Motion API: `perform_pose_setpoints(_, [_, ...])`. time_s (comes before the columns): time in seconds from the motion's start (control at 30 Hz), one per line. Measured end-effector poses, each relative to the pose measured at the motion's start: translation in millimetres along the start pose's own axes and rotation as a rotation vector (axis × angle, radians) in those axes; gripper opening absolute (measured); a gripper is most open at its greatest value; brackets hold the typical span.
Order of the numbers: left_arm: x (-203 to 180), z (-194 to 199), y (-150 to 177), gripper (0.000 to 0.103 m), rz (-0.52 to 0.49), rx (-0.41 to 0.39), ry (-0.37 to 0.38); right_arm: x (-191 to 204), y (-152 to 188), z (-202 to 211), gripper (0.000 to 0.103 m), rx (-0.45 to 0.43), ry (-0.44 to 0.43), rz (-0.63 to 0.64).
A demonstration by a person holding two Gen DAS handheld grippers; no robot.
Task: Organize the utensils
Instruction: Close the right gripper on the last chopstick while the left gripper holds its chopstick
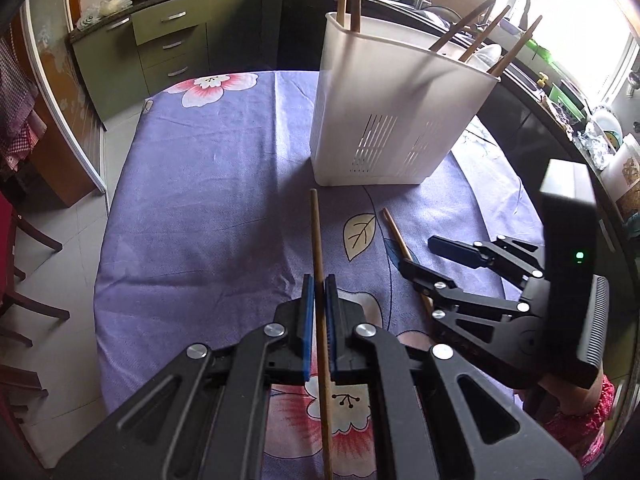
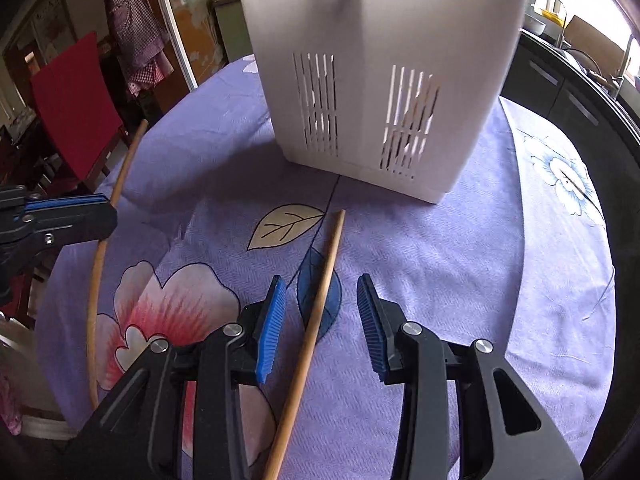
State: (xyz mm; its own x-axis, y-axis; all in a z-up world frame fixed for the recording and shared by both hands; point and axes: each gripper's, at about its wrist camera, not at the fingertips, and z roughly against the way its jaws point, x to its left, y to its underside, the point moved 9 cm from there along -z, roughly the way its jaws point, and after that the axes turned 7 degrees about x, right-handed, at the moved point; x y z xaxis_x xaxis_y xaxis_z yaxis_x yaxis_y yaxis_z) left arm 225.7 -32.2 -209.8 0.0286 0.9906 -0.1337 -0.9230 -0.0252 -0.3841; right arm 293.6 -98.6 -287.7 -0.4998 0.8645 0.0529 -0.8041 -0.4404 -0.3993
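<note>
Your left hand-held gripper (image 1: 319, 292) is clenched on a wooden chopstick (image 1: 319, 240), tip aimed at the white utensil holder (image 1: 396, 112). Your right hand-held gripper (image 2: 321, 304) is released, jaws spread either side of a second chopstick (image 2: 316, 312) lying flat on the surface (image 2: 460, 260), pads not touching it. The holder stands upright just past both, with five chopsticks (image 1: 486, 30) already leaning inside.

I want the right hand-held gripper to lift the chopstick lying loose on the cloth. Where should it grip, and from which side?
Grip the loose chopstick mid-shaft, coming down from above, one pad either side. It lies flat, thin and round, already between the open right hand-held gripper pads, pointing toward the white holder.
</note>
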Motion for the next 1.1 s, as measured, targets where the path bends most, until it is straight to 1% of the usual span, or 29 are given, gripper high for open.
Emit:
perform_pose_setpoints(0.1, [0.1, 0.0, 0.7, 0.005, -0.005, 0.000, 0.009, 5.4, -1.2, -11.6, 0.037, 0.034, 0.017, 0.014])
perform_pose_setpoints(0.2, [1.3, -0.2, 0.3, 0.005, -0.002, -0.002, 0.019, 6.3, -4.4, -13.9, 0.036, 0.039, 0.023, 0.012])
perform_pose_setpoints(0.3, [1.5, -0.5, 0.2, 0.005, -0.004, -0.002, 0.023, 4.7, -9.8, -16.8, 0.027, 0.041, 0.037, 0.007])
perform_pose_setpoints(0.37, [0.9, -0.1, 0.3, 0.005, -0.007, -0.003, 0.024, 3.7, -10.6, -17.7, 0.014, 0.042, 0.038, 0.008])
perform_pose_setpoints(0.4, [0.4, 0.1, 0.3, 0.005, -0.008, -0.003, 0.024, 4.1, -10.7, -18.2, 0.012, 0.044, 0.040, 0.010])
perform_pose_setpoints(0.6, [-1.7, 2.4, 0.3, 0.005, -0.017, -0.010, 0.029, 4.7, -8.9, -19.2, 0.006, 0.030, 0.047, 0.001])
perform_pose_setpoints(0.63, [-2.3, 3.4, 0.3, 0.005, -0.020, -0.011, 0.030, 3.4, -9.0, -17.5, 0.006, 0.024, 0.034, -0.010])
perform_pose_setpoints(0.7, [-2.5, 6.7, 0.2, 0.005, -0.025, -0.019, 0.031, 1.9, -11.9, -12.4, 0.006, 0.003, 0.012, -0.030])
perform_pose_setpoints(0.8, [-3.2, 14.3, -0.5, 0.005, -0.030, -0.034, 0.031, -3.9, -13.2, 9.4, 0.006, -0.048, -0.015, -0.055])
perform_pose_setpoints(0.87, [-3.8, 21.1, -0.8, 0.005, -0.036, -0.048, 0.030, -6.5, -14.2, 27.8, 0.006, -0.090, -0.038, -0.070])
perform_pose_setpoints(1.1, [-6.5, 43.3, 0.9, 0.005, -0.056, -0.093, 0.025, -12.9, -8.1, 105.5, 0.006, -0.262, -0.078, -0.097])
